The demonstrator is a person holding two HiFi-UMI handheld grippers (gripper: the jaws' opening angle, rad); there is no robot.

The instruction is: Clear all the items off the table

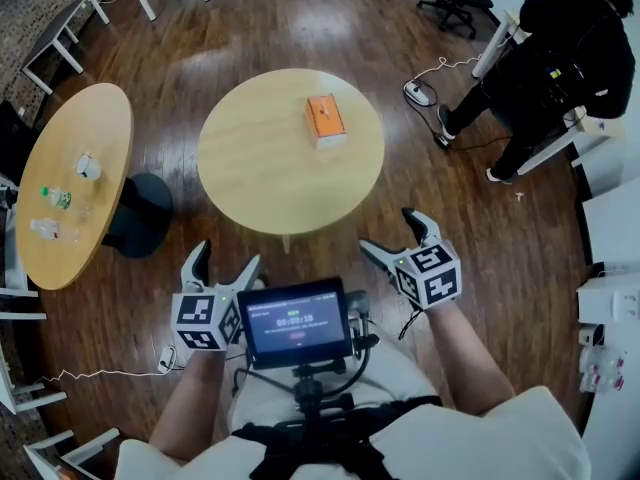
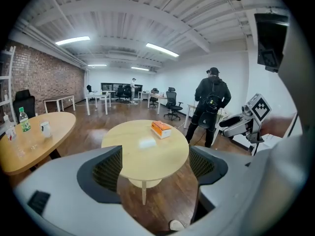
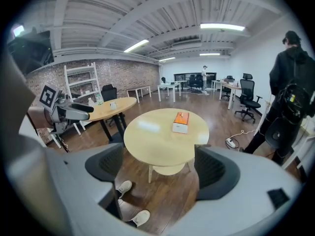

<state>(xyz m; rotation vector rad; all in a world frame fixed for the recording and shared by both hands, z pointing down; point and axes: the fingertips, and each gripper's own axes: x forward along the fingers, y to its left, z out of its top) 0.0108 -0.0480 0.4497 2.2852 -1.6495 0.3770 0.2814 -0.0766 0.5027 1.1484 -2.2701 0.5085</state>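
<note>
An orange and white box [image 1: 325, 120] lies on the round light-wood table [image 1: 260, 168], toward its far right part; it also shows as the box [image 2: 161, 129] and the box [image 3: 181, 122] in the gripper views. My left gripper [image 1: 226, 265] hangs in front of the table's near edge, jaws apart with nothing between them. My right gripper [image 1: 398, 233] hovers at the table's near right, also open and empty. Both are well short of the box.
A second round table [image 1: 70, 178] on the left carries a bottle [image 1: 57, 198] and a cup [image 1: 88, 166]. A person in black [image 1: 560, 58] stands at the far right by a desk. Cables and a floor device [image 1: 420, 92] lie beyond the table. Office chairs stand further back.
</note>
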